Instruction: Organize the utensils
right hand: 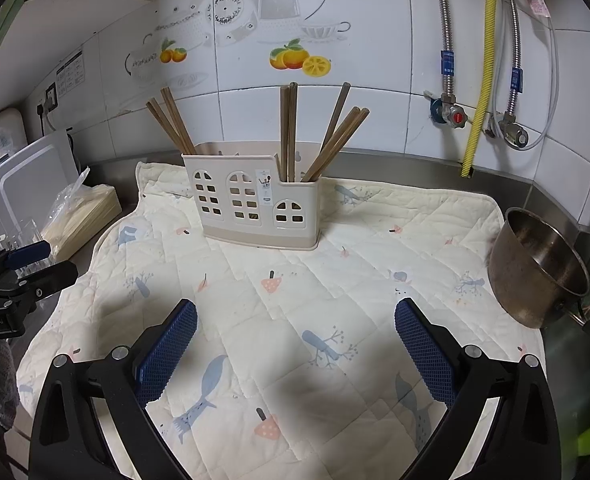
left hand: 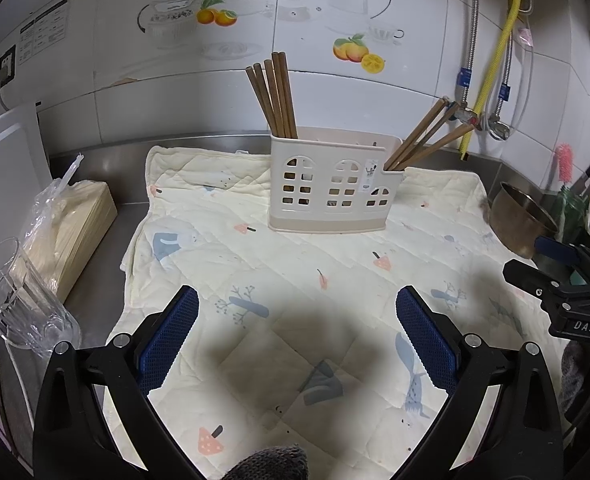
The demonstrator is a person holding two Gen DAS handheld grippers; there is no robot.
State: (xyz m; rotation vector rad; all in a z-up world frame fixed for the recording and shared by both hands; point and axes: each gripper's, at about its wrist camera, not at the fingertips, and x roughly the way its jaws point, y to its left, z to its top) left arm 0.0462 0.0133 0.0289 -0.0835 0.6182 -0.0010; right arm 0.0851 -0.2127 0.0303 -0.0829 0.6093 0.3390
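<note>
On cloth [right hand: 335, 280]: caddy [right hand: 251, 204] upright, chopsticks [right hand: 335, 140] leaning inside. Left gripper [left hand: 297, 336] and right gripper [right hand: 295, 344] spread apart, empty.

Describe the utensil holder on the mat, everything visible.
The cream plastic utensil holder with window-shaped cutouts stands upright on the quilted printed mat, near the tiled wall. It has a darker beige base band, a small label on its front and a lower step at one end. Brown wooden chopsticks lean out of its compartments in separate bunches. Neither hand-held gripper touches it.

Quilted mat [right hand: 335, 300]; steel bowl [right hand: 535, 268]; glass jug [left hand: 19, 300]
</note>
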